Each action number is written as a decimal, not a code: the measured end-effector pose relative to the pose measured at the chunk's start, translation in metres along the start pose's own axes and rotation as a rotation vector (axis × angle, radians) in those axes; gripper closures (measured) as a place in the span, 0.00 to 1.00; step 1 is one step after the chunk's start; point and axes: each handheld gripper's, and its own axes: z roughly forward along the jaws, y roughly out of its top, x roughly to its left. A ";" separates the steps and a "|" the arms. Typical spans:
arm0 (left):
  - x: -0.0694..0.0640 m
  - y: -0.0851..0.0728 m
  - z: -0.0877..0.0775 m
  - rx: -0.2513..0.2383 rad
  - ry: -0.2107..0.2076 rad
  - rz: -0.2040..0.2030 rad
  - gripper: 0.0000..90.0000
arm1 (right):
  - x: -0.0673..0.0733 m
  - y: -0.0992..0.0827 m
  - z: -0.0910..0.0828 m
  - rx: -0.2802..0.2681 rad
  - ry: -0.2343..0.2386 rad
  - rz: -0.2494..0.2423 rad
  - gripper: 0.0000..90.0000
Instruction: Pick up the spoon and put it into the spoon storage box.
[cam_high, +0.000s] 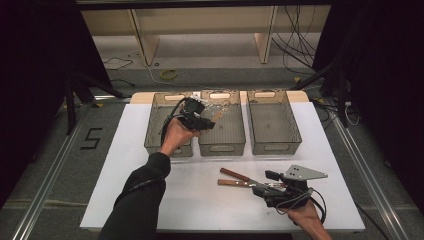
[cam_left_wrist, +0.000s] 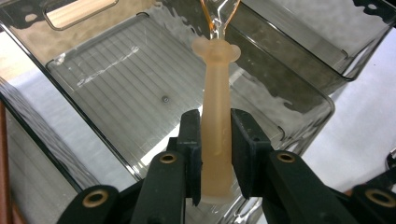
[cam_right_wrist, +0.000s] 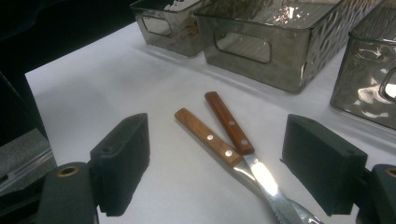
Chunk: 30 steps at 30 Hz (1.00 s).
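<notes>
White table (cam_high: 125, 190), three smoky clear bins (cam_high: 274, 122) in a row along its far edge. Over the middle bin (cam_left_wrist: 116, 93), left gripper (cam_left_wrist: 215, 154) clamped on the pale, translucent handle of a whisk (cam_left_wrist: 215, 107), wire loops pointing away and mostly out of frame; not yet set down. Near the front right corner, right gripper (cam_right_wrist: 215, 163) spread wide and holding nothing, hovering over two wooden-handled knives (cam_right_wrist: 224, 135) lying crossed. Sorting seemingly midway: whisk about to drop, knives left.
</notes>
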 end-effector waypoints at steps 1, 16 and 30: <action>0.001 0.000 0.001 -0.001 0.003 -0.005 0.82 | 0.000 0.000 0.000 0.001 0.000 0.000 0.27; 0.003 0.000 0.016 -0.007 -0.003 -0.043 0.82 | 0.000 0.000 0.000 0.000 0.002 -0.001 0.27; 0.002 0.001 0.027 0.007 -0.004 -0.064 0.82 | 0.000 0.000 0.000 0.001 0.004 0.000 0.27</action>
